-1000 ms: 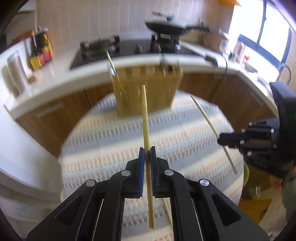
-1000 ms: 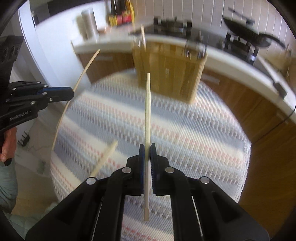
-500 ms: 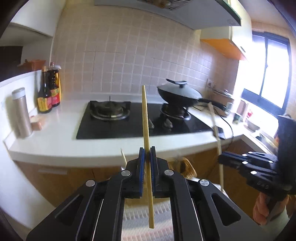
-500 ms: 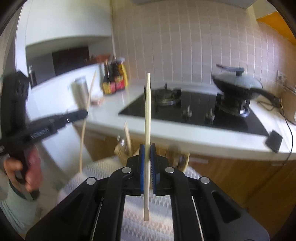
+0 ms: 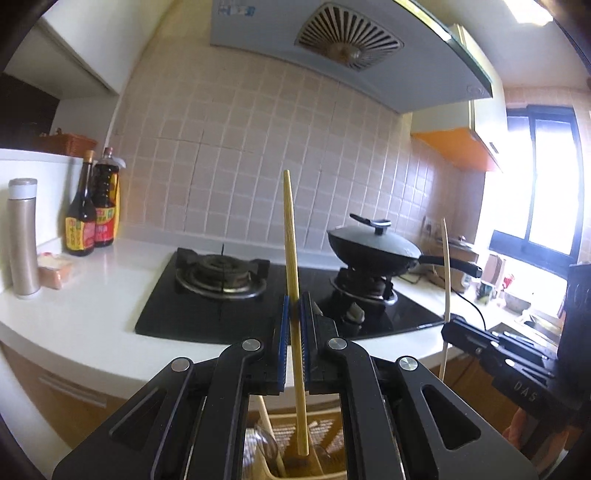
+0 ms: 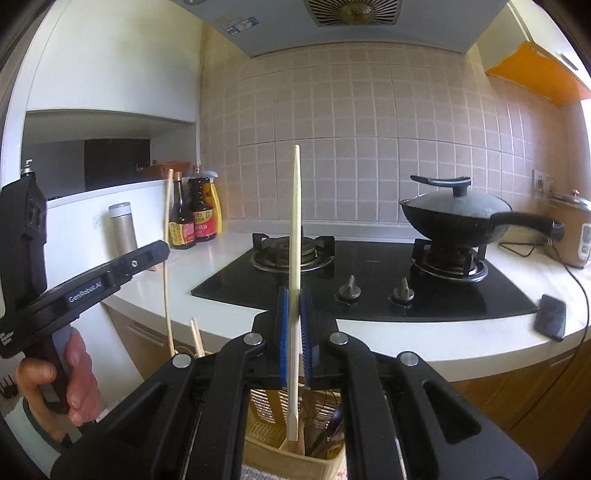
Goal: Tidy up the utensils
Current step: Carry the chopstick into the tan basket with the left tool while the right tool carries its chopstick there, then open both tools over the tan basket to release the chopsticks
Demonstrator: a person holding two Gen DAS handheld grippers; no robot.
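The wall tiles [image 6: 369,155] are pink with white lines in a grid. The stove top [image 6: 373,280] is shiny black. The pan [image 6: 458,218] is black with a grey lid. The counter [image 5: 92,306] is white. The basket [image 6: 291,459] is pale yellow.

In the right wrist view, white lettering reading "GenRobot.AI" runs along the black body of the left gripper [image 6: 167,248] at about nine o'clock, with further white print at the far nine o'clock edge too cut off to read. In the left wrist view, the letters "DAS" stand on the black body of the right gripper [image 5: 452,325] at about four o'clock. The red-and-yellow labels on the sauce bottles [image 6: 197,206] and the sticker on the range hood [image 5: 236,7] at twelve o'clock carry print too small to read.
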